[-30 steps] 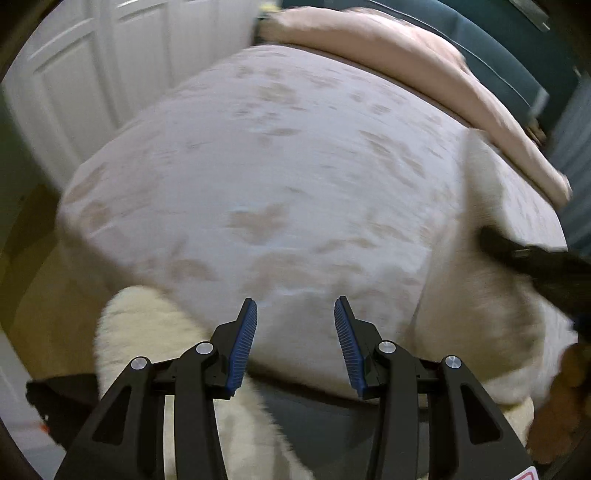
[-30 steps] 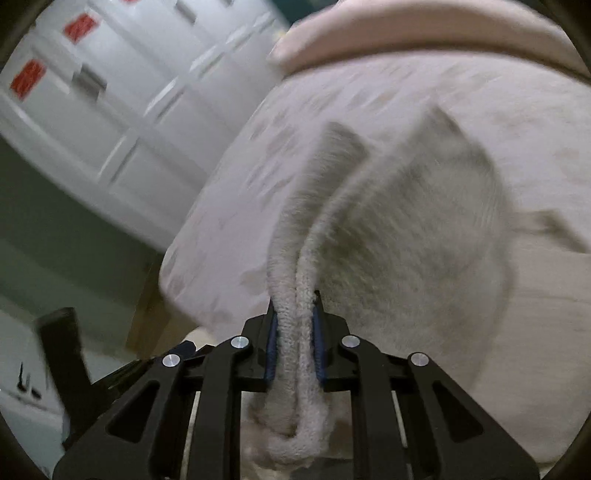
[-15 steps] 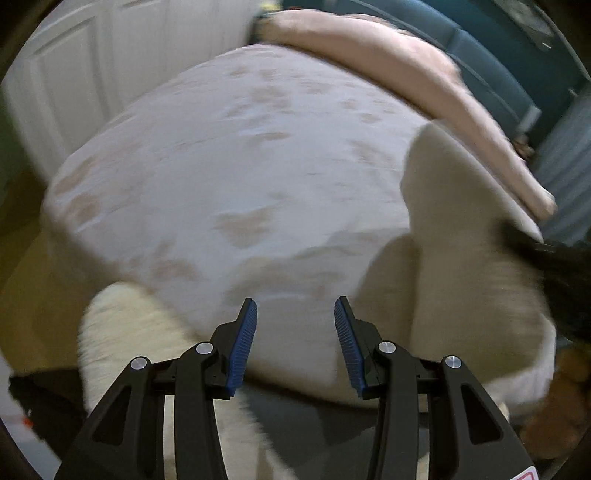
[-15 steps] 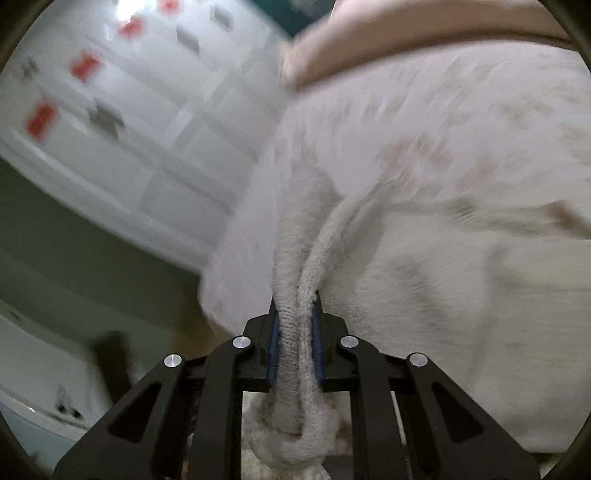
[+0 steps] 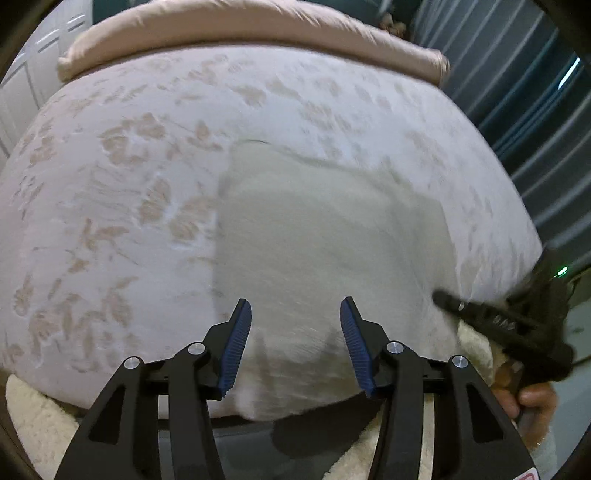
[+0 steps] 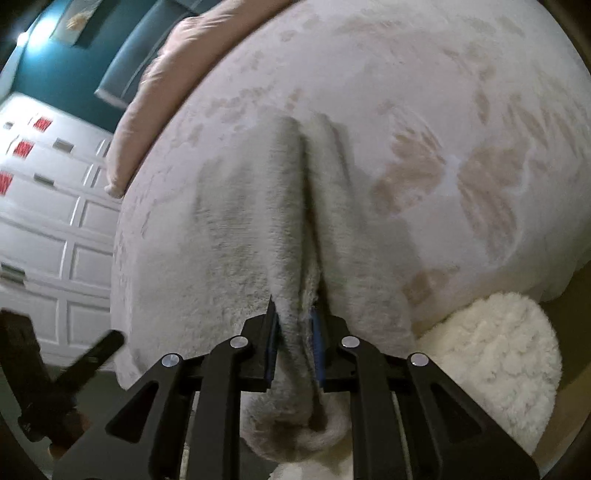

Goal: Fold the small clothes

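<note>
Right gripper (image 6: 293,332) pinches the soft, light fleece garment's (image 6: 240,229) bunched edge, jaws easing apart; left gripper (image 5: 293,341), spreading wider, hovers empty over its near hem.

The garment (image 5: 325,236) lay on the bed (image 5: 122,206), reaching its near edge; a folded blanket (image 5: 258,33) lay along the far edge, a fleecy rug (image 6: 491,362) below the near edge.

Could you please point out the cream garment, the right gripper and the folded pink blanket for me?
Cream garment (image 5: 325,236): left wrist view, flat middle of the cloth.
Right gripper (image 6: 294,328): right wrist view, between its fingertips.
Pink blanket (image 5: 258,29): left wrist view, top of the fold.
</note>
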Action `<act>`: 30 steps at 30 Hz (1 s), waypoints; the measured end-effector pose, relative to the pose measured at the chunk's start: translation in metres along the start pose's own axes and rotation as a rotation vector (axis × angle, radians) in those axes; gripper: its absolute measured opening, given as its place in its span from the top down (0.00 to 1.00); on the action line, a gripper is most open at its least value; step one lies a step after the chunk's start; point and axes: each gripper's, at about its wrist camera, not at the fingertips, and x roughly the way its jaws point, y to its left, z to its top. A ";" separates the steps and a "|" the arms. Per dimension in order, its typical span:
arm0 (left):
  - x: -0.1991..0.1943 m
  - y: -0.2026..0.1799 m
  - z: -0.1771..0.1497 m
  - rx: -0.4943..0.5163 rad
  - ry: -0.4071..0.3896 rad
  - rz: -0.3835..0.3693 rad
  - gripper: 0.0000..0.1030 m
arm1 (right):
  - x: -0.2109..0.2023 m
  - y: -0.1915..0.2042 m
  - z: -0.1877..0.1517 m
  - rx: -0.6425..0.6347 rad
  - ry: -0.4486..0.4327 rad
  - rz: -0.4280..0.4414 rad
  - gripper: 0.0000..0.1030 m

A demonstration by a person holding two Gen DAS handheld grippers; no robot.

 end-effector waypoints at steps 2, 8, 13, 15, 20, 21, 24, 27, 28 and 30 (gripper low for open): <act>0.008 -0.006 -0.004 0.006 0.018 0.021 0.53 | 0.002 0.005 0.004 -0.004 0.006 0.022 0.79; 0.004 -0.009 -0.003 -0.017 0.014 0.044 0.53 | 0.028 0.001 0.016 0.026 0.048 0.041 0.66; -0.005 -0.013 -0.001 -0.008 -0.003 0.045 0.53 | -0.029 0.042 0.036 -0.081 -0.103 0.158 0.85; -0.009 -0.016 -0.001 0.002 -0.021 0.051 0.47 | -0.048 0.054 0.043 -0.117 -0.164 0.169 0.85; 0.003 -0.021 -0.004 0.015 -0.009 0.072 0.41 | 0.012 0.031 0.046 -0.189 -0.049 -0.158 0.83; 0.006 -0.022 -0.004 0.014 0.001 0.079 0.41 | 0.032 0.020 0.044 -0.164 0.006 -0.199 0.83; 0.015 -0.021 -0.007 0.013 0.027 0.096 0.41 | 0.018 0.025 0.042 -0.154 -0.045 -0.172 0.80; 0.017 -0.021 -0.009 0.013 0.025 0.105 0.41 | -0.016 0.034 0.038 -0.148 -0.135 -0.193 0.79; 0.019 -0.020 -0.010 0.014 0.025 0.107 0.40 | -0.028 0.035 0.037 -0.152 -0.158 -0.200 0.79; 0.019 -0.020 -0.010 0.014 0.030 0.108 0.40 | -0.047 0.038 0.028 -0.167 -0.187 -0.186 0.79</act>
